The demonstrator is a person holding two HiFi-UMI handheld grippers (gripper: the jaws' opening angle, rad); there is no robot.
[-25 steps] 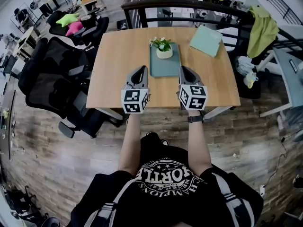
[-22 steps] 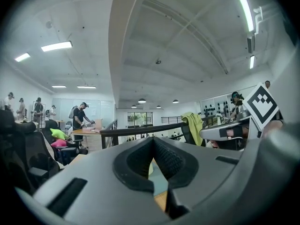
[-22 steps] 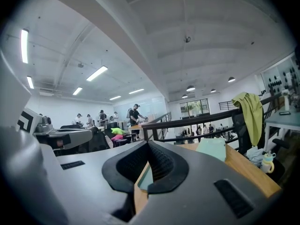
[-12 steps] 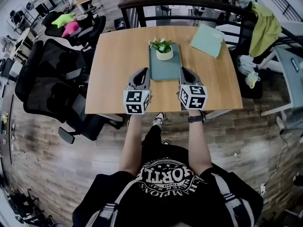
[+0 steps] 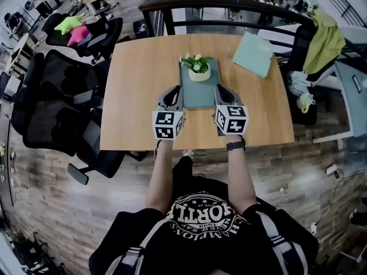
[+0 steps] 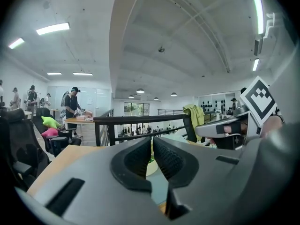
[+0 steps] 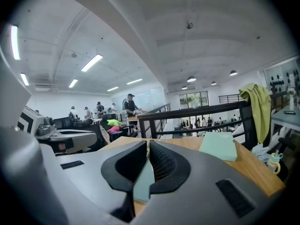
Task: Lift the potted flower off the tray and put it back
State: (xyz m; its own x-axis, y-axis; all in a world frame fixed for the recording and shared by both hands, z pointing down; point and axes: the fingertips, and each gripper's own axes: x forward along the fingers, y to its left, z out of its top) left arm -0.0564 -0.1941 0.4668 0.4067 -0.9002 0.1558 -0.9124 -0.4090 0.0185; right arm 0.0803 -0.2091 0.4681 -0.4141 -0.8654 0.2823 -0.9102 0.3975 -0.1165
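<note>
Fingers (image 6: 136, 159) of the left gripper (image 6: 152, 142) were pressed together, with only a thin slit between the ribbed pads and nothing in it. The right gripper (image 7: 147, 144) was the same: its pads met and held nothing, and a strip of teal tray showed below the tips. In the head view the left gripper (image 5: 172, 90) lay over the tray's (image 5: 198, 95) 8 o'clock corner and the right gripper (image 5: 220, 89) over its 4 o'clock corner. Whether either touched the tray could not be told. The pot (image 5: 199, 74) stood upright at the tray's 12 o'clock end, white flowers (image 5: 195, 62) above it, well apart from both sets of tips and straight ahead between them. Bare tray lay between the grippers and the pot, with nothing in the way.

The tray sat on a wooden table (image 5: 137, 85). A pale green folder (image 5: 253, 54) rested at 2 o'clock from the tray, near the table's far right corner. Black chairs (image 5: 57, 96) crowded the table's 9 o'clock side. A dark rail (image 5: 229, 4) ran behind the table at 12 o'clock, and a yellow-green cloth (image 5: 321, 39) hung off it at 2 o'clock.
</note>
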